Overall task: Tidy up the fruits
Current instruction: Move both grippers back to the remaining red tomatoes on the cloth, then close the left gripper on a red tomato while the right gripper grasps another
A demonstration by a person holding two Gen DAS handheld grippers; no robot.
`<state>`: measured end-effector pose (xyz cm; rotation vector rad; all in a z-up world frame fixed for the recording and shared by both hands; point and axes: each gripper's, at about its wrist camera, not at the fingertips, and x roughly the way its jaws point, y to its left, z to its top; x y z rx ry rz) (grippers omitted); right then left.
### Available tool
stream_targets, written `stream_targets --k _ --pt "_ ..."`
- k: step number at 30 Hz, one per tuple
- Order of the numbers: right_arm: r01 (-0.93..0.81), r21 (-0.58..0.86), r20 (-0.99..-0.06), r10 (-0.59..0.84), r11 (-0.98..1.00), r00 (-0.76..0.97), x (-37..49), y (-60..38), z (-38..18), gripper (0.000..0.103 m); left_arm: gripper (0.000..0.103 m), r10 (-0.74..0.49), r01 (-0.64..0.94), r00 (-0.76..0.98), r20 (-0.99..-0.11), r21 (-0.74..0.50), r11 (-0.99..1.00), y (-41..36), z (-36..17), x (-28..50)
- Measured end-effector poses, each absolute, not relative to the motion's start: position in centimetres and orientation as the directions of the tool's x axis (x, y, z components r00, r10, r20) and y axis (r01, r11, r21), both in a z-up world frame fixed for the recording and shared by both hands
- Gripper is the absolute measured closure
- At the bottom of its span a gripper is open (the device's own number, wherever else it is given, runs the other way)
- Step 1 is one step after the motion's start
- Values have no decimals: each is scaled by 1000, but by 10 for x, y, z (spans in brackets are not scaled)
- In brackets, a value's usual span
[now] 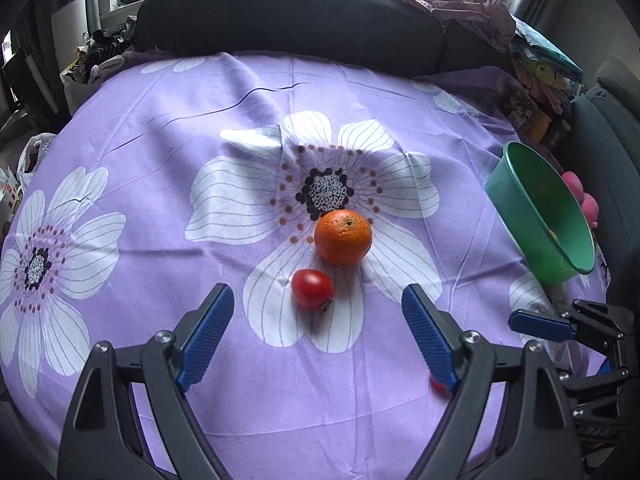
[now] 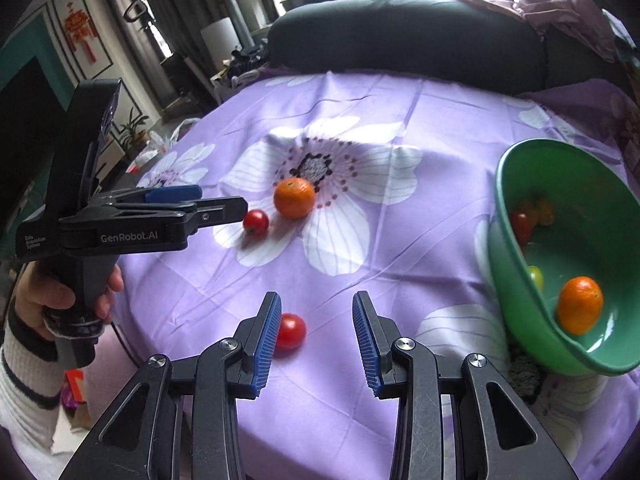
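Observation:
An orange (image 1: 343, 237) and a red tomato (image 1: 312, 289) lie on the purple flowered tablecloth (image 1: 160, 120), just ahead of my open, empty left gripper (image 1: 318, 300). In the right wrist view the same orange (image 2: 294, 197) and tomato (image 2: 256, 222) lie in front of the left gripper (image 2: 224, 204). A second tomato (image 2: 291, 331) lies beside the left finger of my open, empty right gripper (image 2: 316, 312). A tilted green bowl (image 2: 516, 264) at the right holds an orange (image 2: 580, 305) and several small tomatoes (image 2: 522, 226).
A dark cushion (image 1: 288, 20) runs along the far edge of the table. Clothes and bags (image 1: 536, 76) are heaped at the far right behind the bowl (image 1: 516, 184). The right gripper (image 1: 540, 324) shows at the left wrist view's right edge. A plastic bag (image 1: 28, 160) hangs off the left.

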<state>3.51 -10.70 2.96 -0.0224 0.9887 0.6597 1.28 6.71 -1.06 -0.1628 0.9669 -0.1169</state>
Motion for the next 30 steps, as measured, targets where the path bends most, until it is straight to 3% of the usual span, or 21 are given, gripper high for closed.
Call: stream_targets --k 15,26,30 --pt "-537 296 -832 490 790 262 40 -84 -8 66 25 -144 72 519 -843 -124 990 57 -44 31" --pt "-582 234 -830 471 779 297 37 -71 -10 66 62 -133 94 511 -849 -98 991 55 -49 38" --pt "-575 252 -823 485 778 296 39 -72 -8 74 74 -140 80 517 -845 -115 990 59 -48 37"
